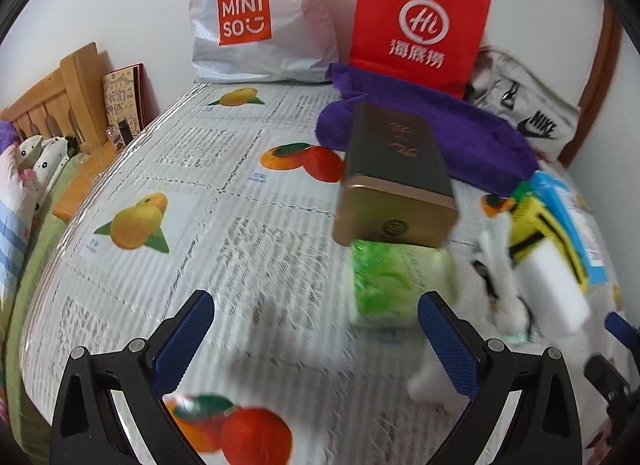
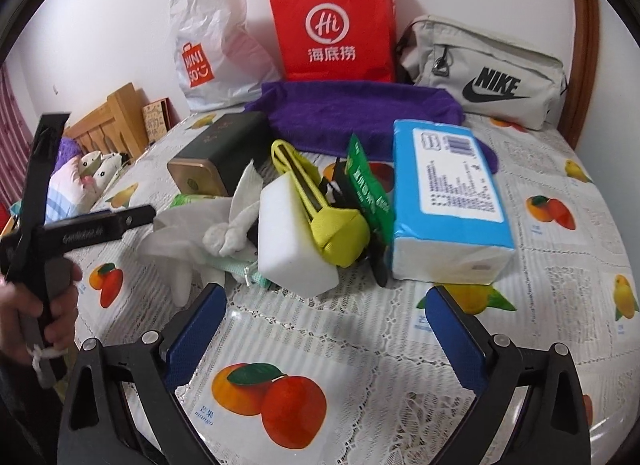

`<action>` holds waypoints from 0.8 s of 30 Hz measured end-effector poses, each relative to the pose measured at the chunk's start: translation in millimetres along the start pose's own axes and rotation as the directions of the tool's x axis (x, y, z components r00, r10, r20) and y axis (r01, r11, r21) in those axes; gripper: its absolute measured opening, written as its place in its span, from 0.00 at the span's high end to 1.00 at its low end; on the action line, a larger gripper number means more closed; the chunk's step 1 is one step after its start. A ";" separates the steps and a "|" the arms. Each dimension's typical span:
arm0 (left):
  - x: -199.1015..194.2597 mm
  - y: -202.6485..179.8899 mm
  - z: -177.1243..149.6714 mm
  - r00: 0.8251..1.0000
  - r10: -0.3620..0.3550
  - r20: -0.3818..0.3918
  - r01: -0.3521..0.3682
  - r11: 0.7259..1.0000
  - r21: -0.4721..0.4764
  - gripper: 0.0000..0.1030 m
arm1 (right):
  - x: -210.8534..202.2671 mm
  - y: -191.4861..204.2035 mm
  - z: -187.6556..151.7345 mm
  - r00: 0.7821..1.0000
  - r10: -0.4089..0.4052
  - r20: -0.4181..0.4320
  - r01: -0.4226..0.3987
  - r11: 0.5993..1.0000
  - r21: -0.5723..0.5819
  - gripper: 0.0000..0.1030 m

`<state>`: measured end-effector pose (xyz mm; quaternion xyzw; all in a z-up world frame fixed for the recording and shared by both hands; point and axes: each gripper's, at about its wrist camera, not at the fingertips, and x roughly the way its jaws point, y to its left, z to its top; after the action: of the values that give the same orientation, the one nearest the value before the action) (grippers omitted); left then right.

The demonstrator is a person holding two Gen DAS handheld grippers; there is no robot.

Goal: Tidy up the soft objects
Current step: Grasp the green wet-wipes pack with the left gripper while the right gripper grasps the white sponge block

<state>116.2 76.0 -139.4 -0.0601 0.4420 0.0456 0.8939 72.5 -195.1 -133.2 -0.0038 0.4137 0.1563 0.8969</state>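
Observation:
A pile of soft things lies on the fruit-print table (image 2: 360, 345): a white sponge block (image 2: 292, 237), a yellow-green pouch (image 2: 336, 225), a blue tissue pack (image 2: 444, 201), a white cloth with a small plush (image 2: 224, 233), a green packet (image 2: 364, 181) and a purple towel (image 2: 352, 113). My right gripper (image 2: 324, 329) is open and empty just in front of the sponge. My left gripper (image 1: 316, 341) is open and empty, left of a green-wrapped roll (image 1: 396, 281); the sponge (image 1: 556, 289) and pouch (image 1: 540, 229) lie to its right.
A dark and gold tin (image 1: 396, 177) lies by the roll. A white Miniso bag (image 1: 256, 21), a red paper bag (image 1: 420, 21) and a grey Nike bag (image 2: 484, 73) stand against the back wall. A wooden bed frame (image 1: 52, 97) is at the left.

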 end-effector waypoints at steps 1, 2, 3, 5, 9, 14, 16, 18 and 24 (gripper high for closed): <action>5.9 -1.3 2.4 1.000 0.007 -0.008 -0.007 1.000 0.010 0.01 | 1.5 -0.1 -0.2 1.000 0.002 -0.005 -0.002 1.000 -0.004 0.04; 10.9 -2.9 4.6 1.000 0.007 -0.014 -0.007 1.000 0.017 0.02 | 3.2 1.3 -0.7 1.000 0.002 -0.010 -0.002 1.000 -0.011 0.04; 15.5 -5.2 6.7 1.000 -0.007 -0.023 0.007 1.000 0.024 0.02 | 4.3 2.5 -1.1 1.000 0.002 -0.013 -0.002 1.000 -0.018 0.04; 19.4 -9.1 9.4 0.997 -0.065 -0.035 0.066 0.997 0.031 0.02 | 6.3 3.8 -2.0 1.000 -0.001 -0.021 0.000 1.000 -0.028 0.04; 20.8 -22.9 10.5 0.989 -0.142 -0.049 0.145 0.988 0.061 0.01 | 9.2 2.1 -2.4 1.000 -0.002 -0.026 0.001 1.000 -0.025 0.04; 34.1 -46.2 11.5 0.991 -0.104 -0.085 0.114 0.986 0.121 0.01 | 12.9 1.6 -0.4 1.000 0.000 -0.018 -0.001 1.000 -0.016 0.04; 38.3 -51.8 12.0 0.989 -0.105 -0.100 0.118 0.984 0.133 0.00 | 14.8 1.0 -0.2 1.000 0.005 -0.019 -0.005 1.000 -0.005 0.04; 42.5 -57.8 10.2 0.990 -0.090 -0.112 0.106 0.983 0.147 0.00 | 16.7 1.1 0.4 1.000 0.010 -0.018 -0.010 1.000 0.004 0.05; 40.8 -49.0 7.5 0.994 -0.068 -0.085 0.078 0.989 0.128 0.28 | 21.9 6.6 3.4 1.000 0.015 -0.006 -0.015 1.000 0.008 0.20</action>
<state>153.4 29.8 -164.1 -0.0190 0.4770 -0.0189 0.8785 86.5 -182.3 -146.4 0.0027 0.4170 0.1615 0.8945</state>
